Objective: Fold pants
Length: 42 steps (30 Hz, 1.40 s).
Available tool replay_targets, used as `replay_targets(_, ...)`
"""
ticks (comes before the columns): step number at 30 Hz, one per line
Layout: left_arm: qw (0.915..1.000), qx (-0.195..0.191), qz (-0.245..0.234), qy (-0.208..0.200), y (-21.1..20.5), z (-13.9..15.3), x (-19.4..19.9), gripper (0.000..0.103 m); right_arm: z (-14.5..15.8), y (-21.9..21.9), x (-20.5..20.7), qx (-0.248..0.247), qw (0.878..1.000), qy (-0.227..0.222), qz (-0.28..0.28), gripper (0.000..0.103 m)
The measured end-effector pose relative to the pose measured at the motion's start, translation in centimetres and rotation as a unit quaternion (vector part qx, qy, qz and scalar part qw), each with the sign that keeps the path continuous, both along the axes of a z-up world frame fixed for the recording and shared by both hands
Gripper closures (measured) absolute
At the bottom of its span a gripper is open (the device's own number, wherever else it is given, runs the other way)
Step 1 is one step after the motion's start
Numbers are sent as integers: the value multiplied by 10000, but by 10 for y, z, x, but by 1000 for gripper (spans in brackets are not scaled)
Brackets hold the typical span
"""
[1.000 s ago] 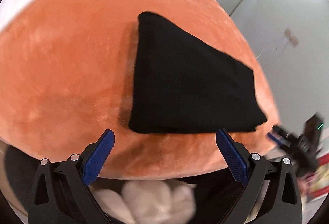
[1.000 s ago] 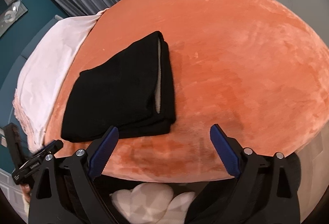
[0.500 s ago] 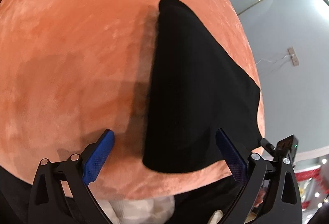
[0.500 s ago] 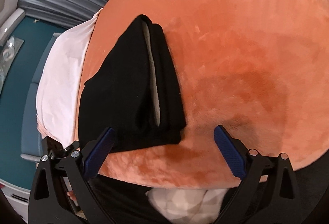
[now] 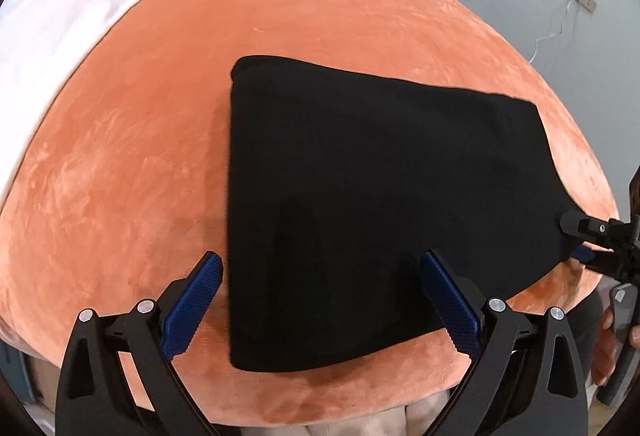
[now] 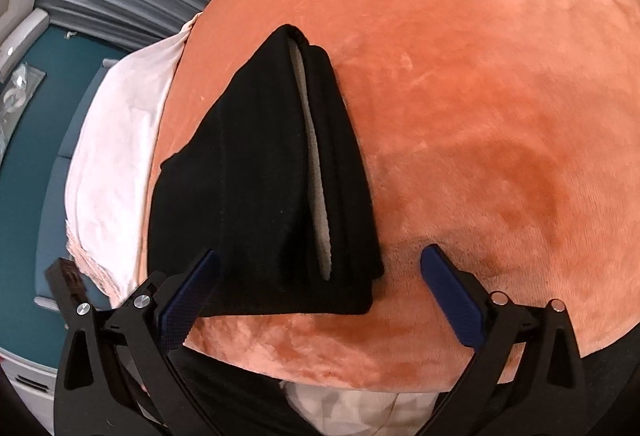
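Black jaws, blue ribbed pads (image 5: 192, 308)

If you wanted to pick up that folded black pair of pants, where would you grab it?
Probably the near edge of the folded black pants, coming from the front of the orange cushion. The layers stack there into a thick edge close to the cushion's rim, and the open right hand-held gripper already straddles that corner, so its fingers could close over it.

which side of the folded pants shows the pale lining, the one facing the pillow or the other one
The other one: on the black pants the pale strip runs along the stacked edge away from the white pillow.
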State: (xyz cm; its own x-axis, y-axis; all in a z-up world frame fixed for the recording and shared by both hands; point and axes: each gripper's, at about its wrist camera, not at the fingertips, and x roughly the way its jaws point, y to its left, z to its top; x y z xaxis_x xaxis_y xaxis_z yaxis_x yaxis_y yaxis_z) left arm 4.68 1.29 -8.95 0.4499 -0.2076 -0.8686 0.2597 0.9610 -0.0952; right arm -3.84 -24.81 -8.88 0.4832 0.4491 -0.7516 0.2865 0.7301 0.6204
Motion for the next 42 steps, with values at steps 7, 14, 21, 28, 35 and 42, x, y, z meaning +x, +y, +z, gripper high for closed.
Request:
replay_targets(7, 9997, 225, -15, -76, -14, -4, 2, 5, 3, 19, 9, -376, 9990, -80, 207, 5)
replay_targets(14, 10000, 53, 54, -8, -6, -8, 3, 5, 3, 26, 17, -406, 9984, -188, 338, 5)
replay_targets(21, 9985, -477, 206, 191, 6, -15, 14, 5, 1, 37, 22, -654, 9963, -265, 492, 5)
replay_targets(28, 9708, -2186, 484, 862, 45, -39, 33, 6, -1, 37, 23, -635, 9959, -424, 482, 5)
replay_targets(35, 9531, -2882, 495, 779, 57, -45, 35, 6, -2, 38, 22, -721, 9943, -610, 505, 5)
replay_targets(42, 9632, -2537, 563, 693, 43, -39, 33, 51, -2, 47, 21, -929, 9912, -842, 426, 5)
